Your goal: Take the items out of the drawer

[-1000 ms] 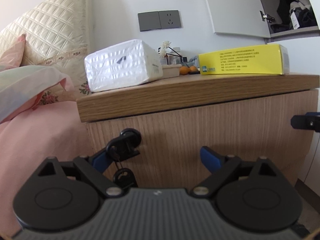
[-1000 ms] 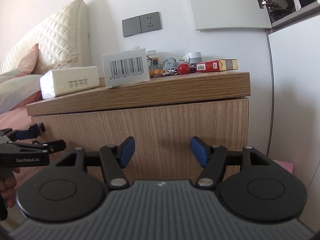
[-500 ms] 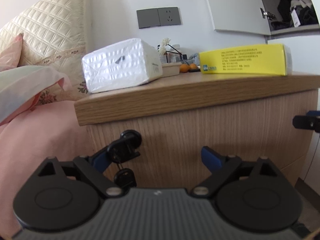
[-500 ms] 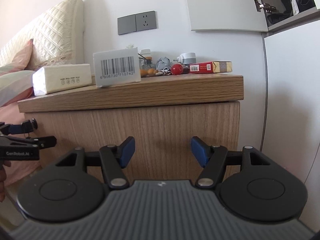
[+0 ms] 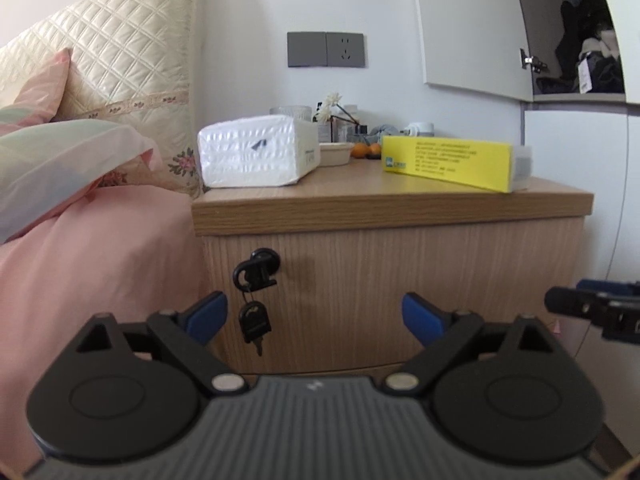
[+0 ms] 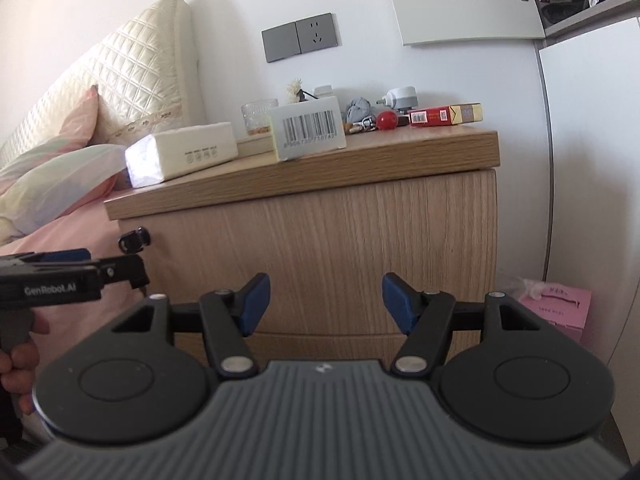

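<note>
Tools, left [image 5: 316, 316] and right [image 6: 323, 298], gape wide, holding nothing.

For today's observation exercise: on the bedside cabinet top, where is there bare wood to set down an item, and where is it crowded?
Bare wood shows on the cabinet top along its front edge, right of the barcode box and in front of the red packet. A smaller strip lies between the tissue pack and the yellow box. The back by the wall is crowded with small things.
</note>
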{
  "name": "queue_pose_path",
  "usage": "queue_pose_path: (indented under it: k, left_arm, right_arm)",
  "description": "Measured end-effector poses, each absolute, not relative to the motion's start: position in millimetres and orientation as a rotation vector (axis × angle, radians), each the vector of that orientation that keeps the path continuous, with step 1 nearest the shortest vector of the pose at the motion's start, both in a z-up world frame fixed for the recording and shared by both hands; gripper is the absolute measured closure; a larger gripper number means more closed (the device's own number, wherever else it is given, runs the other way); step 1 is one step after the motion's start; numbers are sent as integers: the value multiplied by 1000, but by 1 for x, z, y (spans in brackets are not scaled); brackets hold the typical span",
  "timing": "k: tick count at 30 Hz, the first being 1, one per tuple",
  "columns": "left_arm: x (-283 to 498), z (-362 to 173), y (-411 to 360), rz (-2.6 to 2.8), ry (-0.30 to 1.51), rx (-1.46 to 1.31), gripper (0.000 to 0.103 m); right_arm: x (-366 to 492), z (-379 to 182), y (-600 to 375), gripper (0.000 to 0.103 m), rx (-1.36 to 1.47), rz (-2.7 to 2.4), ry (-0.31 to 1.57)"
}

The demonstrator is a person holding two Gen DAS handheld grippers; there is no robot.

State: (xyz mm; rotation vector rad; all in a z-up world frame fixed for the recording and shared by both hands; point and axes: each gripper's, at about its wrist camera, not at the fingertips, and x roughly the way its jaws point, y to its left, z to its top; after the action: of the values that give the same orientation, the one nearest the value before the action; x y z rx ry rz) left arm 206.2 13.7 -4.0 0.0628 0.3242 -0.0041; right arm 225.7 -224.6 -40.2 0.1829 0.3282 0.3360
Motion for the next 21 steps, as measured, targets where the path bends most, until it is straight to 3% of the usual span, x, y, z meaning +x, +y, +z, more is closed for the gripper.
queue_pose_path:
  k: [21]
  left_arm:
    - [103,33,21,-13,274,9,9]
  right_arm:
    - [131,19,-218,37,172,322,280]
